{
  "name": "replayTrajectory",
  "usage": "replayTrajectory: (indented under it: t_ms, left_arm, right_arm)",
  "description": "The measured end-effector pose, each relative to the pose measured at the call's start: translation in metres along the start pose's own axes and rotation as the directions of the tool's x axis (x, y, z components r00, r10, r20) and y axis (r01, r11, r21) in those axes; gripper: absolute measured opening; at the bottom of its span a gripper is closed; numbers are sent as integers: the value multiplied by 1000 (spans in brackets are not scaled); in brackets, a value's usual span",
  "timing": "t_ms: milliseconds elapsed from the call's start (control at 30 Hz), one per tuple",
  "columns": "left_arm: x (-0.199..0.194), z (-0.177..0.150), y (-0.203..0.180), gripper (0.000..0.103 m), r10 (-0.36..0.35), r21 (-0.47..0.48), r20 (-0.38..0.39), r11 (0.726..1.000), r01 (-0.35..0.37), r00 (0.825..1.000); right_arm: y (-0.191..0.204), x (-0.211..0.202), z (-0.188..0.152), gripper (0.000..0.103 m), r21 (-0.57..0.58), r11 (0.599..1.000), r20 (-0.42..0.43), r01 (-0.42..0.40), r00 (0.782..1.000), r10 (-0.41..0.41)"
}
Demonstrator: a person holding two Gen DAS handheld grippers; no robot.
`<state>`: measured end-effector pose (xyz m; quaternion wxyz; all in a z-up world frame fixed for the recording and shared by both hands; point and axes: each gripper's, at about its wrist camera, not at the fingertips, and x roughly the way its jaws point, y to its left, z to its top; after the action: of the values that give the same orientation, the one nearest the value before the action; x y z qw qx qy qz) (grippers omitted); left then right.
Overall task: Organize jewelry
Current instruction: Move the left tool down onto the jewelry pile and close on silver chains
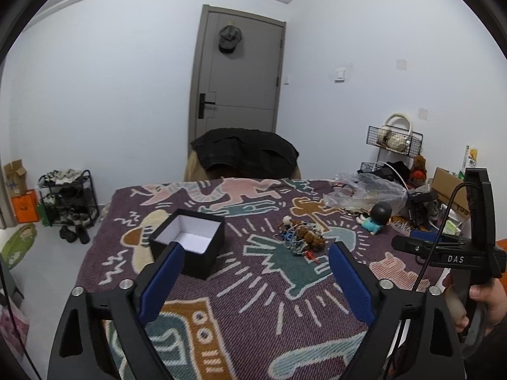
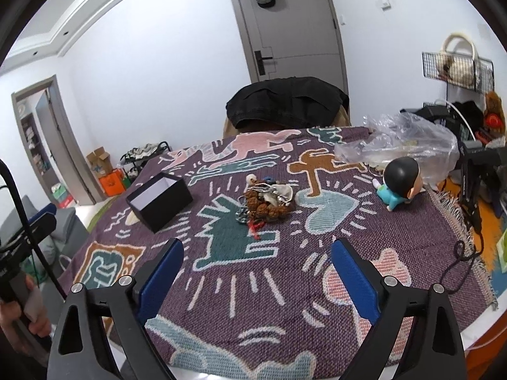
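Observation:
A tangled pile of jewelry (image 1: pixel 301 236), with brown beads, chains and red and blue bits, lies mid-table on the patterned cloth; it also shows in the right wrist view (image 2: pixel 267 204). An open black box (image 1: pixel 188 242) with a white inside stands to its left, also in the right wrist view (image 2: pixel 160 204). My left gripper (image 1: pixel 255 250) is open and empty, held above the cloth near the box and pile. My right gripper (image 2: pixel 256 248) is open and empty, short of the pile. The right gripper's body (image 1: pixel 475 240) shows at the right of the left view.
A small doll with a black head (image 2: pixel 399 183) lies right of the pile. A crumpled clear plastic bag (image 2: pixel 402 142) sits at the far right. A chair with a black jacket (image 2: pixel 285 104) stands behind the table. Shelves and clutter stand at the right edge.

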<state>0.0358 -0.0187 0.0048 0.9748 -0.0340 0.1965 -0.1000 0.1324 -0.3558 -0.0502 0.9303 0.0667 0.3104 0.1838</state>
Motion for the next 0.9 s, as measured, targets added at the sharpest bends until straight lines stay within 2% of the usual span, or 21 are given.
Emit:
replayTrajectory:
  t_ms: [133,367,433,600,767,833,900]
  left_arm:
    - [24,8,-6,80,-37,16,-31,999,38,999]
    - [72,12,-16,64,-87,41,-116,995,93,989]
    - [90,13,-18,56,-96,44,-149,994,103,984]
    - [126,12,-20,50,-127,43,-210,989,139,969]
    - [160,10,-27,48,-128,76,-272,985,154,954]
    - [175,9,-30,42,-132,82,-300,983,164,945]
    - [189,9,-33,41,-130,96,-325,981,170,937]
  right_arm:
    - [-13,8,5,86,53,999,-9,-10,1000,10]
    - [-28,22,15,85,112,994,0,-13,1000,13]
    - [-34,27,17,84,133,991,1,-13,1000,13]
    - [-46,41,20,82,169,985,-6,-18,1000,19]
    - [-57,57,19,77,202,979,-17,-21,1000,25]
    - [-61,64,17,74,214,976,-28,-25,999,32]
    - [-64,69,16,73,221,975,-33,-30,999,38]
